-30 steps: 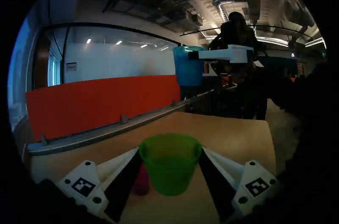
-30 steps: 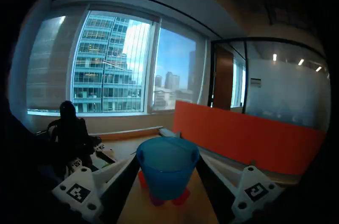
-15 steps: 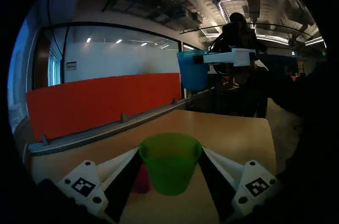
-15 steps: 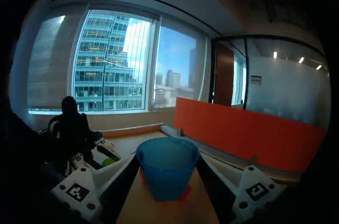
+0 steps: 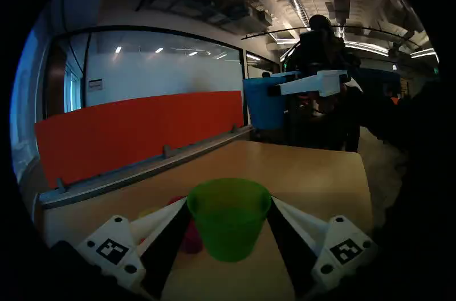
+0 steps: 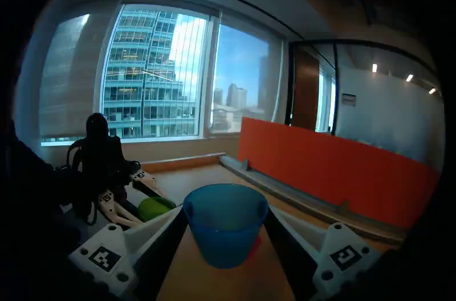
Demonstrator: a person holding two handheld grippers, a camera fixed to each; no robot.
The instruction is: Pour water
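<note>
Left gripper view: wooden table [image 5: 308, 173] under green cup [image 5: 229, 218], orange partition [image 5: 137, 130], glass wall [image 5: 159, 73].

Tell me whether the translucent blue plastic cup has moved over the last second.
Yes. In the left gripper view the translucent blue plastic cup has shifted right and down against the orange partition panel.

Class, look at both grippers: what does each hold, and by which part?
The left gripper holds a green cup by its two opposite sides; the right gripper holds a blue cup the same way.
</note>
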